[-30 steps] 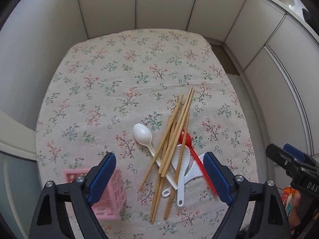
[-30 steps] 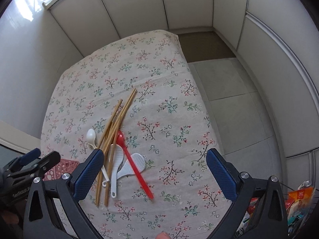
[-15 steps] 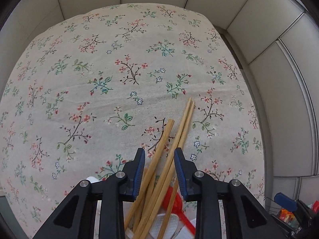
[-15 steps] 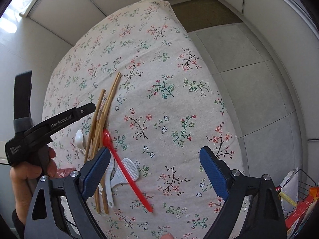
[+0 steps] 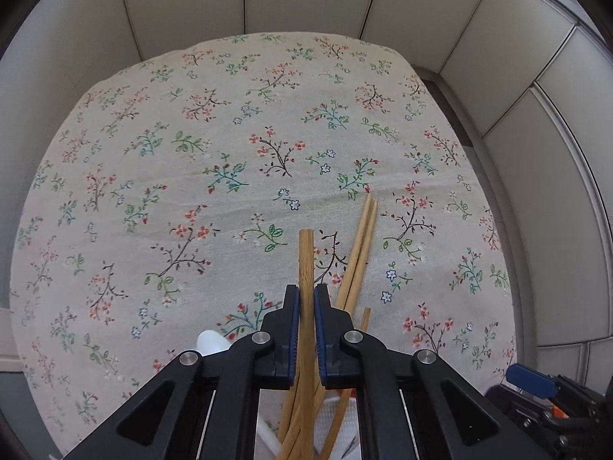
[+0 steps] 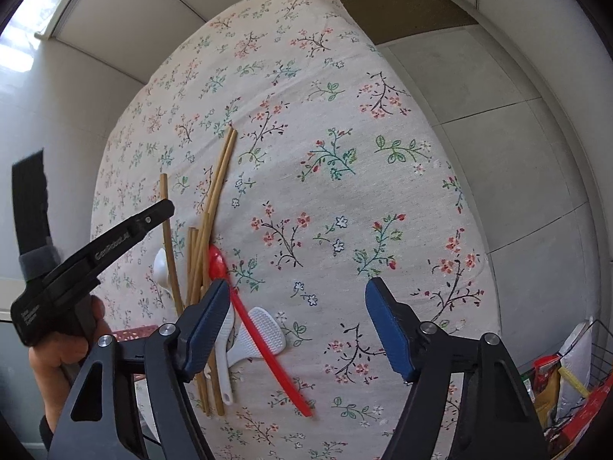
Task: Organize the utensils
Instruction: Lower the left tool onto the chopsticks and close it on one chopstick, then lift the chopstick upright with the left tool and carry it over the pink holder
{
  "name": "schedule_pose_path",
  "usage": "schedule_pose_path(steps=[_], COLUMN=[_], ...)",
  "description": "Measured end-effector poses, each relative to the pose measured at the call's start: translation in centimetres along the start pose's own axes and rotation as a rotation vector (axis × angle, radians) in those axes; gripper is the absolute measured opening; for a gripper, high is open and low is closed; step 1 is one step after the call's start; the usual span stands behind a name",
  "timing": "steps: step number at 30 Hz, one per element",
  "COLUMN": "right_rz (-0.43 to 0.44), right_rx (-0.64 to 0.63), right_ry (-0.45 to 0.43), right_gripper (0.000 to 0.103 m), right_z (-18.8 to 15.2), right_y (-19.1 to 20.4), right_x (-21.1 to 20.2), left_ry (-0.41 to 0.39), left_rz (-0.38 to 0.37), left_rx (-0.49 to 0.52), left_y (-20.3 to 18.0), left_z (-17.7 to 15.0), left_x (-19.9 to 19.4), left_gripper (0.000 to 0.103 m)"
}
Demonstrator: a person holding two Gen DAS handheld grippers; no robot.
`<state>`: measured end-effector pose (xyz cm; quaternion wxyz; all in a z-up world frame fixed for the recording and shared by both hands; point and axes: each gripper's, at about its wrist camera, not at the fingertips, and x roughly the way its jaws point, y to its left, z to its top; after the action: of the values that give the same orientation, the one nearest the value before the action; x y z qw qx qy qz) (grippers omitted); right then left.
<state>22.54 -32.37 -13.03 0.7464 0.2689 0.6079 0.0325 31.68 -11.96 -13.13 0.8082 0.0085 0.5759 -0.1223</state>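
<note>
In the left wrist view my left gripper [image 5: 306, 301] is closing, its blue pads pressed on one wooden chopstick [image 5: 305, 257] that sticks out ahead of them. Several more chopsticks [image 5: 362, 241] lie just to its right on the floral cloth. The right wrist view shows the same left gripper [image 6: 164, 209] over the held chopstick [image 6: 164, 188] and the pile [image 6: 218, 188]. My right gripper [image 6: 295, 291] hangs above the cloth, its jaws closing but still wide apart. A red spoon [image 6: 218, 264] lies beside its left finger, untouched. A white spoon [image 6: 161, 268] and a white rice paddle [image 6: 264, 329] lie nearby.
A pink basket [image 6: 134, 333] shows behind my right gripper's left finger. A person's hand [image 6: 65, 345] grips the left tool. The table's right edge drops to a tiled floor [image 6: 479, 88]. White panel walls [image 5: 184, 4] ring the table. A wire basket of packets [image 6: 567, 375] stands at the lower right.
My left gripper came down onto the pile and closed from wide apart onto one chopstick. The right gripper sank toward the cloth, tilted, and its jaws narrowed.
</note>
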Motion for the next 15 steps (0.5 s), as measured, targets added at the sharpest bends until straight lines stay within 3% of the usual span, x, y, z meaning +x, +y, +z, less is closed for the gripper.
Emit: schedule_pose_path(steps=[7, 10, 15], right_rz=[0.108, 0.117, 0.132], right_rx=[-0.047, -0.070, -0.102], right_ry=[0.031, 0.041, 0.037], right_gripper=[0.053, 0.043, 0.037], right_z=[-0.3, -0.3, 0.0], right_y=[2.8, 3.9, 5.4], right_x=[2.3, 3.5, 5.2], left_ry=[-0.128, -0.178, -0.245], left_rz=[0.000, 0.018, 0.054], left_rx=[0.022, 0.029, 0.048], left_y=[1.0, 2.0, 2.7], left_z=[-4.2, -6.6, -10.1], left_x=[-7.3, -9.9, -13.0], left_gripper=[0.008, 0.008, 0.008])
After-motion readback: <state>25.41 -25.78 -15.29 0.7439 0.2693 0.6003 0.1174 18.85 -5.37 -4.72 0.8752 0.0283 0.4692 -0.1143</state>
